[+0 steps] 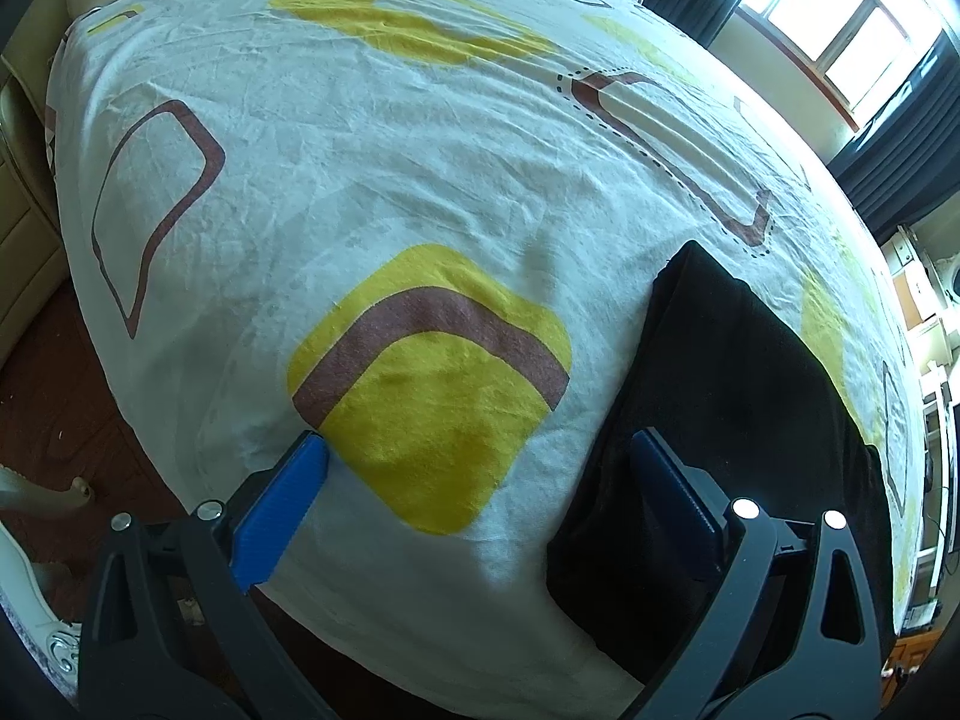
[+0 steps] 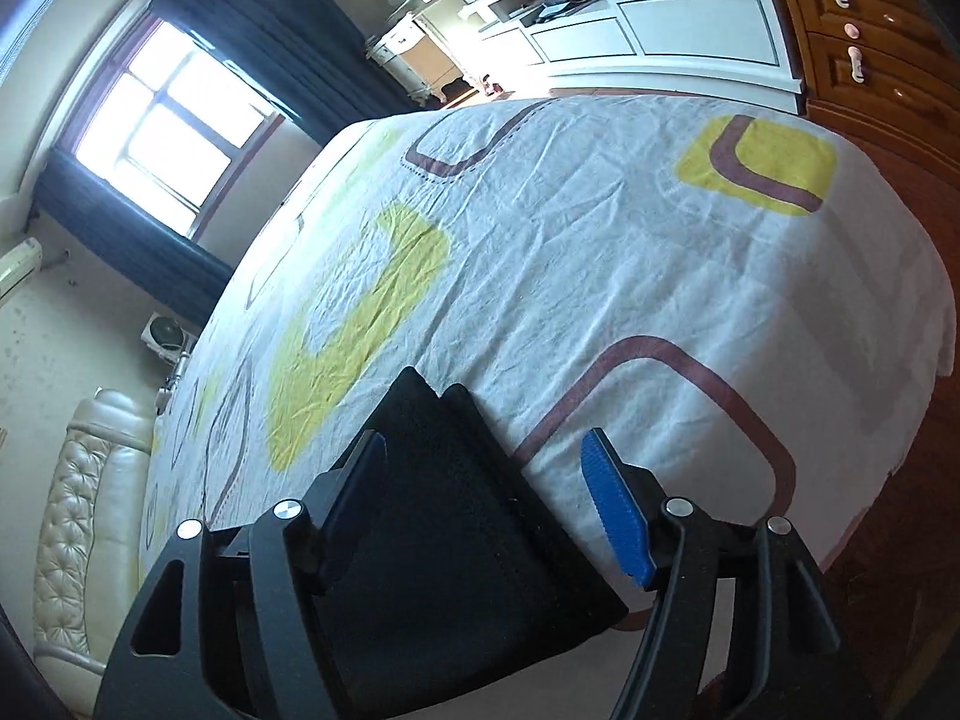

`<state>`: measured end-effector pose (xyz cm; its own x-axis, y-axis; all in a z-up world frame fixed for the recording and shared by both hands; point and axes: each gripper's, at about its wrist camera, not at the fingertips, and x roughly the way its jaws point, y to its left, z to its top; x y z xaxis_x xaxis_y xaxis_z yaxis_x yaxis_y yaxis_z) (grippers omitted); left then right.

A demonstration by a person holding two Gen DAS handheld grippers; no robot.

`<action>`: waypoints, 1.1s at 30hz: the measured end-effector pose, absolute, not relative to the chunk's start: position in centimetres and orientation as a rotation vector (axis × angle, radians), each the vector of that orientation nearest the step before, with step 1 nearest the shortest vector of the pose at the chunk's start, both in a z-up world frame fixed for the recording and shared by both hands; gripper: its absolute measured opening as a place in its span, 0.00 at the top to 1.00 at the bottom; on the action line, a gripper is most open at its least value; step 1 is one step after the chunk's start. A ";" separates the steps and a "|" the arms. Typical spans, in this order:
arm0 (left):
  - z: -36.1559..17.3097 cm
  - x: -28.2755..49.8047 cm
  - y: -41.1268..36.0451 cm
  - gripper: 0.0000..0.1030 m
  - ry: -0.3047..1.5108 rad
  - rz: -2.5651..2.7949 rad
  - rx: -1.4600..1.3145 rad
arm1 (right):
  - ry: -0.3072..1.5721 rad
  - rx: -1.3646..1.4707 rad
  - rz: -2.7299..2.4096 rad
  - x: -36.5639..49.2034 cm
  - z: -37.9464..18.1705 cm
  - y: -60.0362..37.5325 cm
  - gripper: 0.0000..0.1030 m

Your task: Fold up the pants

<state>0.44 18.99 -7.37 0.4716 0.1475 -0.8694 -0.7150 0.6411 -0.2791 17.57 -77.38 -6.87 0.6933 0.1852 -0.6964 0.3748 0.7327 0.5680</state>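
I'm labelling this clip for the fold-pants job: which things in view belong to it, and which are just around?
Belongs to the job:
black pants, folded on the bed
bed sheet they lie on
left hand-held gripper
right hand-held gripper

Just around:
window
dark curtains
wooden drawers
padded headboard

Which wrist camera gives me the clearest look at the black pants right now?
The right wrist view: the folded black pants sit central between the open fingers, with layered edges visible. The left wrist view shows the pants off to the right, one long side partly hidden behind a finger.
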 end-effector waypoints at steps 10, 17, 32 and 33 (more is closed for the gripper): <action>-7.5 0.6 18.9 0.03 0.944 0.591 -0.684 | 1.113 0.441 -0.046 20.2 -8.3 -72.1 0.39; -7.5 0.7 19.0 0.03 0.958 0.590 -0.688 | 1.142 0.565 0.012 19.2 -7.8 -70.2 0.74; -7.6 1.1 19.3 0.03 1.005 0.601 -0.722 | 0.853 0.711 0.324 17.8 4.7 -57.3 0.74; -7.6 1.0 19.4 0.03 1.007 0.601 -0.732 | 0.847 0.699 0.350 17.9 5.4 -55.8 0.74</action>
<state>1.03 19.40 -7.62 0.4149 0.1137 -0.9027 -0.7407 0.6184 -0.2625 17.89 -55.75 5.36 0.6250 0.5419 -0.5619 -0.0125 0.7267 0.6869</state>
